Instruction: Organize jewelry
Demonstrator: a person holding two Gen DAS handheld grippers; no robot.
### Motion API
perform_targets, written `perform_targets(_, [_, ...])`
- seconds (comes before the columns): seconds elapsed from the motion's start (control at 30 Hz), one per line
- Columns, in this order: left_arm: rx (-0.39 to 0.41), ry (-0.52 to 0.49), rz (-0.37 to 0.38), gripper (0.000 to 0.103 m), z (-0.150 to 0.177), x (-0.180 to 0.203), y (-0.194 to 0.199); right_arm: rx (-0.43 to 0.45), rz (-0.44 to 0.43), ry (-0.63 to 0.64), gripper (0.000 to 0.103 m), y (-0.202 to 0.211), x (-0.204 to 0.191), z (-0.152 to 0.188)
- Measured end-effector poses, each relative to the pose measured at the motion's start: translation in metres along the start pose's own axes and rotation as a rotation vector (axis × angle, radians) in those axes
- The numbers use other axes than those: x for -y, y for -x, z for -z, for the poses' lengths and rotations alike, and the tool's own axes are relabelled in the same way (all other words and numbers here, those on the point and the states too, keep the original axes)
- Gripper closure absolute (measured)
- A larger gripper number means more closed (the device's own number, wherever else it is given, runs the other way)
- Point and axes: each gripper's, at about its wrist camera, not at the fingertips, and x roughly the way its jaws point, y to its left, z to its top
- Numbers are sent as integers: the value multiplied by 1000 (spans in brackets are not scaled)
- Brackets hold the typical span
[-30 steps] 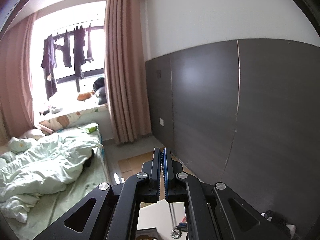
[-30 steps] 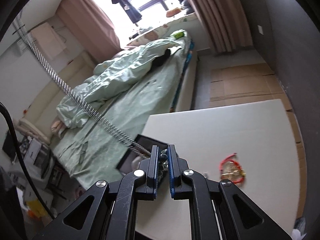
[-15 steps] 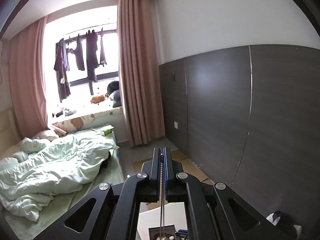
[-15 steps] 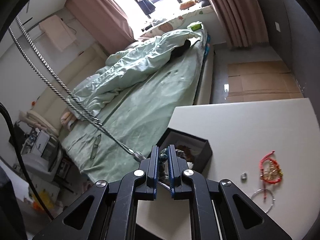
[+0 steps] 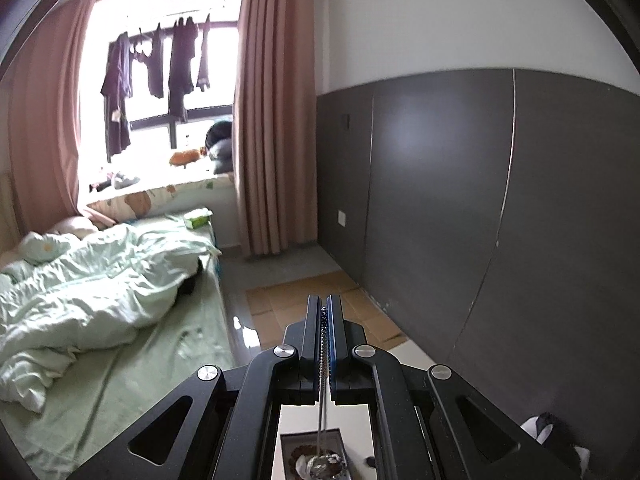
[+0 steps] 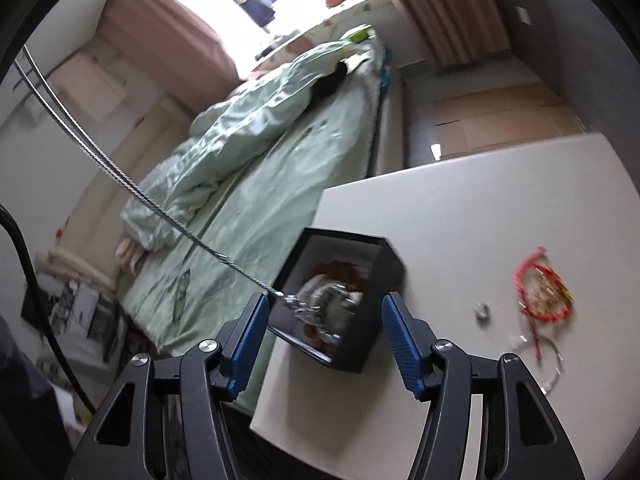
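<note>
Left fingers [image 5: 324, 322] clamped on twisted silver chain [image 6: 160, 216] draping into square black box [image 6: 384, 264]; right fingers [image 6: 322, 312] just opened, nothing between.

One black box [image 6: 372, 308], one silver chain [image 6: 168, 220], one red bracelet [image 6: 540, 292], perhaps one small ring [image 6: 482, 311], one table [image 6: 500, 200].

A rumpled green duvet [image 5: 92, 292] covers the bed beside pink curtains [image 5: 276, 120].

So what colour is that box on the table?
Black; the box shows best in the right wrist view.
</note>
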Motion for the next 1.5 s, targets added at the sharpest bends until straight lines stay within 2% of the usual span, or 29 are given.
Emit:
perform_targets(0.1, [-35,5,-20,101,18,-2,-17,18,16,-38,43,11,13,11])
perform_targets(0.27, [-133,28,4,101,48,1,-54,64,46,-72,43,34,30,25])
perform_targets(0.57, [-324,101,27,101,115,12,-112,110,74,-107,43,60,51,30])
perform_targets(0.73, [-422,148,31,99,138,11,-134,123,89,-140,43,69,68,35])
perform_targets(0.8, [-480,173,39,87,148,10,-143,126,97,-152,43,72,76,39])
perform_targets(0.83, [-498,189,44,70,152,9,-145,126,99,-156,43,73,79,40])
perform_targets(0.87, [-501,201,46,47,155,8,-145,128,102,-162,43,75,82,41])
perform_targets(0.93, [-474,212,45,24,159,8,-139,133,107,-167,43,79,88,46])
perform_targets(1.07, [-453,221,59,22,162,15,-132,149,125,-184,43,91,100,51])
perform_targets(1.2, [-449,183,84,22,164,32,-135,154,131,-202,43,97,109,54])
perform_targets(1.33, [-461,146,143,22,170,58,-140,149,135,-212,43,97,114,57])
perform_targets(1.5, [-488,102,161,24,179,80,-155,148,154,-223,43,101,123,62])
